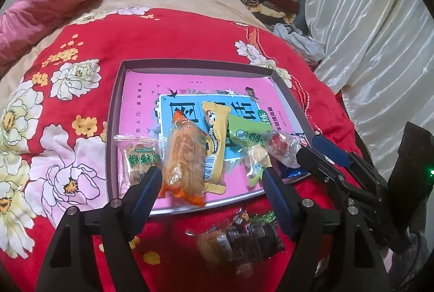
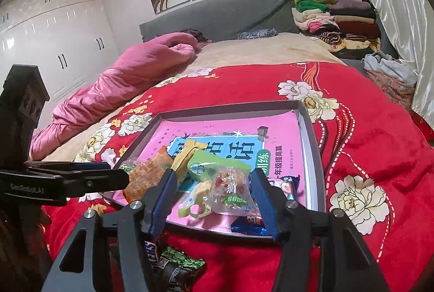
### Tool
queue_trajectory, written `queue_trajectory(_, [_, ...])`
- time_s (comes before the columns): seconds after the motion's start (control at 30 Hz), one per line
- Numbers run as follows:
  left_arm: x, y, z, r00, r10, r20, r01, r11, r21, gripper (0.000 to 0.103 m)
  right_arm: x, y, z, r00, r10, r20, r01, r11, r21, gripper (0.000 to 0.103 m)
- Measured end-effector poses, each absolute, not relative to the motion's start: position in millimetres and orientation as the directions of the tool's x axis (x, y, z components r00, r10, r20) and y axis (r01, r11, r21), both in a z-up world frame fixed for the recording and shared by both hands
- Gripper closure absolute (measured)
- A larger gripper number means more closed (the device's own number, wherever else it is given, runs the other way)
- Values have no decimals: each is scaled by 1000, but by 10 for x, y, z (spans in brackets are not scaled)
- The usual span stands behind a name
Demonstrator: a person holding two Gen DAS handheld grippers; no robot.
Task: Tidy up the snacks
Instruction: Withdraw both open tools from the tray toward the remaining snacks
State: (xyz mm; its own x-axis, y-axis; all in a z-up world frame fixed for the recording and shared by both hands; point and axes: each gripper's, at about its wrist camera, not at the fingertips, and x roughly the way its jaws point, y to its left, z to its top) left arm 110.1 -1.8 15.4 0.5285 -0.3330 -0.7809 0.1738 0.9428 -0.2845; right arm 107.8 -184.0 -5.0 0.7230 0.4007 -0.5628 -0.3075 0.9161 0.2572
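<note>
Loose pile: nearest the cameras, a heap of wrapped snacks lies on the red floral quilt, just outside the tray's near rim.
Left gripper: the left gripper hangs over the near edge of the tray with its jaws spread wide; the orange packet lies between the fingers, but the pads do not press on it.
Right gripper: the right gripper stands partly open around the clear candy bag; whether its pads touch the bag cannot be told.
Tray: the grey tray sits flat on the quilt, lined with a pink book cover, and holds the orange packet, a yellow wrapper, a green packet and a blue-wrapped bar at the near right corner.
Step in hand: it looks like snacks are being set down in the tray, with the loose pile not yet moved.
Next move: it likely calls for lifting clear of the tray, reaching down to the pile and closing on one wrapper only.
Far end: a pink duvet and folded clothes lie near the headboard.
</note>
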Motion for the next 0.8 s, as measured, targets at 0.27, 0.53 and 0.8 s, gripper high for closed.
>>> queue_trajectory(0.27, [979,-42,169,507,-343,-791,202,939,-277,25,1021,-1839,-48,715,404,-571,-311,915,258,46])
queue_trajectory(0.53, [866,-58,130,486,-343,-803,220,938,-268,25,919,-1835,-100,688,407,-601,-304,913,271,46])
queue_trajectory(0.8, [771,-79,54,456,-343,-821,235,936,-261,26,858,-1813,-137,672,398,-625,-299,918,262,46])
